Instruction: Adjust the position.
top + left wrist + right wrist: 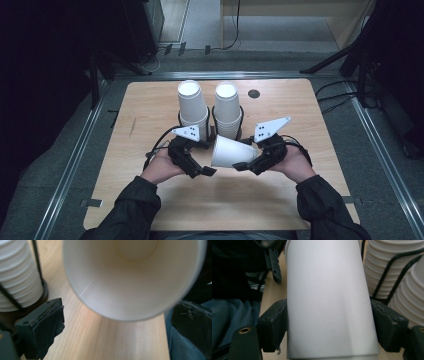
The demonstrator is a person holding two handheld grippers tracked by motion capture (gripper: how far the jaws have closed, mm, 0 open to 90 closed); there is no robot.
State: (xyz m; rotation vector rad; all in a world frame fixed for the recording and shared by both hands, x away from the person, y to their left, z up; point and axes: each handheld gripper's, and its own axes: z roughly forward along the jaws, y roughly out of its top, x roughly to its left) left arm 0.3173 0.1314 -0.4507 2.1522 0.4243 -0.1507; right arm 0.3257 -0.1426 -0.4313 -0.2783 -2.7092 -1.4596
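Observation:
A single white paper cup lies on its side above the table, between my two grippers. My right gripper is shut on its body; in the right gripper view the jaws press both sides of the cup around the right gripper. The cup's open mouth faces my left gripper, whose jaws stand wide apart just short of the rim. In the high view that left gripper is open, close to the left of the cup's mouth.
Two tall stacks of upside-down white cups stand in black wire holders just behind the grippers. The wooden table has a small dark hole at the back. Dark stands and cables surround the table.

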